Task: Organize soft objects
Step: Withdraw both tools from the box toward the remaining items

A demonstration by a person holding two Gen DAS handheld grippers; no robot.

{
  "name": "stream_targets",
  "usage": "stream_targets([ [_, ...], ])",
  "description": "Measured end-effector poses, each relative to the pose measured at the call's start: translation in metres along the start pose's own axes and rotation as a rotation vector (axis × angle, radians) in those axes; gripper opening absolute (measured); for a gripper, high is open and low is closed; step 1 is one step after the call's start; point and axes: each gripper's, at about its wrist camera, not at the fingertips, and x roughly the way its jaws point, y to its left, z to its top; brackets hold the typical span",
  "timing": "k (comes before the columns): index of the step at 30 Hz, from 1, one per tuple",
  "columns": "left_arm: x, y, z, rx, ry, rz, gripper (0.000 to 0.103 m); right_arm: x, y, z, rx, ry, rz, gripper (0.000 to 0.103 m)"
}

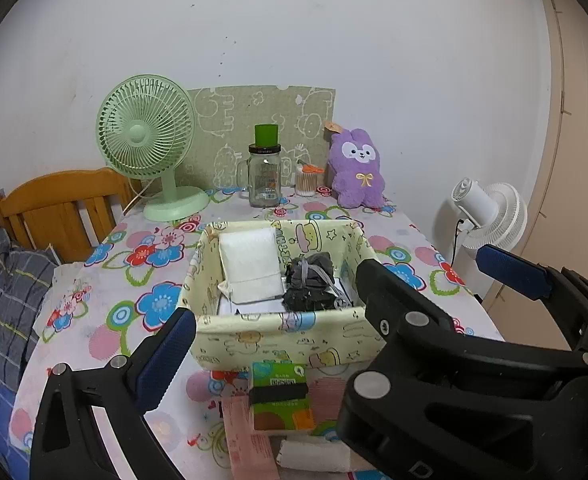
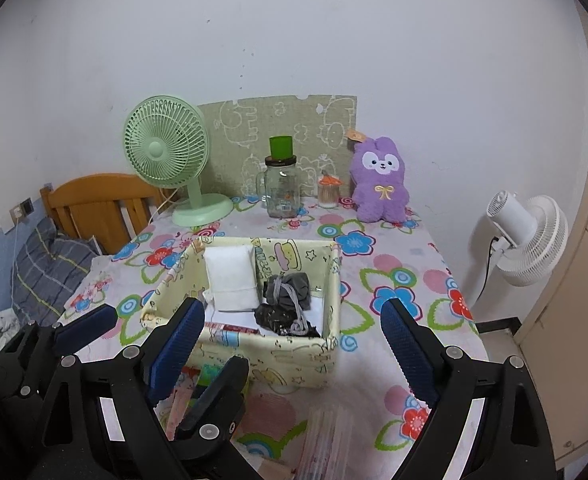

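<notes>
A pale yellow fabric box stands mid-table. Inside it lie a white folded cloth and dark rolled socks. A green tissue pack, a pink packet and a white roll lie in front of the box. A purple plush rabbit sits at the table's back. My left gripper is open above the tissue pack, empty. My right gripper is open in front of the box, empty; it also shows in the left wrist view.
A green desk fan, a glass jar with green lid and a small toothpick jar stand at the back. A white floor fan is right of the table. A wooden headboard is left.
</notes>
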Motion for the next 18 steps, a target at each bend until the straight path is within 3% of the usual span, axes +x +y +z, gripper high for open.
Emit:
stream_targets([
  [18,0.001,-0.008,-0.043,-0.023,0.058,-0.020,0.103,-0.006,-0.007,-0.042,0.046,0.036,-0.017,0.092],
])
